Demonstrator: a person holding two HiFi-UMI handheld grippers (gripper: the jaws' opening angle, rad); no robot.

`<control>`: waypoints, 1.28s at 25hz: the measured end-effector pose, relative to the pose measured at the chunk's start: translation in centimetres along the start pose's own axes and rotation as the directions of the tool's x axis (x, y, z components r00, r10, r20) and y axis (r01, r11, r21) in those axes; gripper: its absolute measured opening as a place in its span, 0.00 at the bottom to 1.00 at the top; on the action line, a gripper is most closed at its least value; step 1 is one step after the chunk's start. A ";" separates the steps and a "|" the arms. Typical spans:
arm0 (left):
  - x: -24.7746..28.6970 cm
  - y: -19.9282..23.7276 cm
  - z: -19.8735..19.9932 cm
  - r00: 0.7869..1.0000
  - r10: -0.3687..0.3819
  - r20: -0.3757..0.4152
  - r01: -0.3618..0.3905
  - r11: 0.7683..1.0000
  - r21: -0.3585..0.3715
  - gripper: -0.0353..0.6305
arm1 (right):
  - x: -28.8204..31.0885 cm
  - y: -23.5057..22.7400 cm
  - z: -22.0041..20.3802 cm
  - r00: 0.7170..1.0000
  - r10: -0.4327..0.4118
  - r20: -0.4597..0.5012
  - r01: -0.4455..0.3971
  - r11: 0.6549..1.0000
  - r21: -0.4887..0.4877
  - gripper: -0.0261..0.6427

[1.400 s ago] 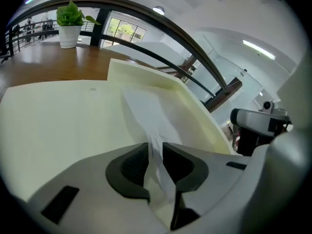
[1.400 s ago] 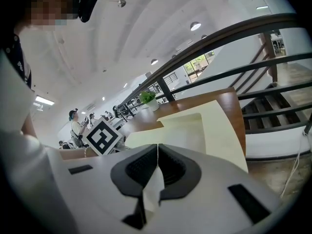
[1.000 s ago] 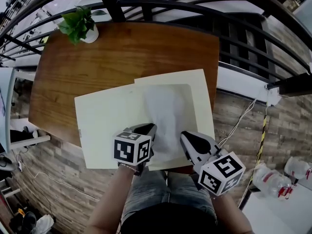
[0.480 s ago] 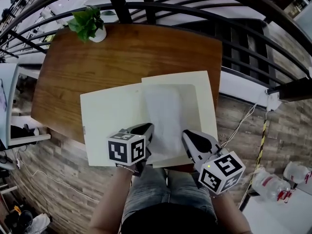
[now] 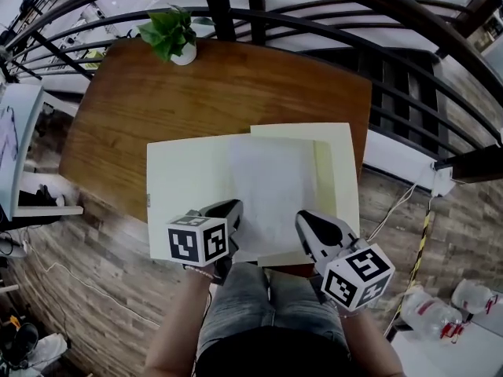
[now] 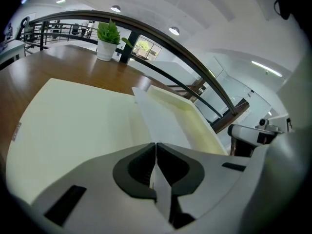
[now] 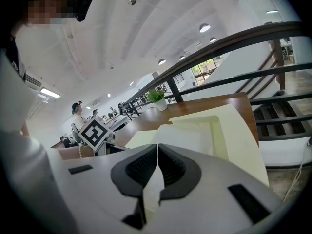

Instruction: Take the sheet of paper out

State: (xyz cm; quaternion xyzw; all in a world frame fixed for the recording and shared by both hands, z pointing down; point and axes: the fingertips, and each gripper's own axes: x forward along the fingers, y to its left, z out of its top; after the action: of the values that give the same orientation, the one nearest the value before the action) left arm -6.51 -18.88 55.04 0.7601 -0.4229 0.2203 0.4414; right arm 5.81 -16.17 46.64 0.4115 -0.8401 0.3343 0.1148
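Sheet point(image 5: 271, 187): white, lying flat on the right half of the open folder point(image 5: 185, 187). Its near edge sticks out toward the person. The far part looks tucked into the folder's right pocket; can't tell how deep.

Left gripper point(image 5: 229, 213): jaws clenched on the sheet's near-left edge, a thin white strip running between the pads in the left gripper view. Right gripper point(image 5: 309, 225): jaws clenched too, gripping the near-right edge, with the paper pinched in the slit in its own view. So both ends of the near edge are held and the sheet is not yet clear of the folder.

The folder is cream, spread open on the table point(image 5: 236, 85), and its near edge hangs over the table's near side. Nothing pins it down. The plant point(image 5: 171, 34) at the far edge and the railing point(image 5: 314, 14) behind are well apart from the work.

Risks, as I judge them:
- The folder drags along with the sheet, since both grippers are on paper and none is on the folder. It could slide off the near edge.
- Uneven pull between the two grippers could skew the sheet, jam it in the pocket, then crease or tear it.
- The pinch is only at the thin edge, so a hard tug could slip the paper out of one jaw.
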 end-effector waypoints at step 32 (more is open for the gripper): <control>-13.5 7.7 -0.9 0.944 0.161 0.287 -0.088 0.964 -0.252 0.09 | 3.3 7.4 1.3 0.988 0.142 -0.068 -0.152 0.972 -0.181 0.08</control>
State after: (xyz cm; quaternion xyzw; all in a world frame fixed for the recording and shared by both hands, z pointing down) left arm -20.25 -14.01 49.68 0.6987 -0.5566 0.0763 0.4430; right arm -1.86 -15.85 43.74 0.3263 -0.8923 0.2734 0.1502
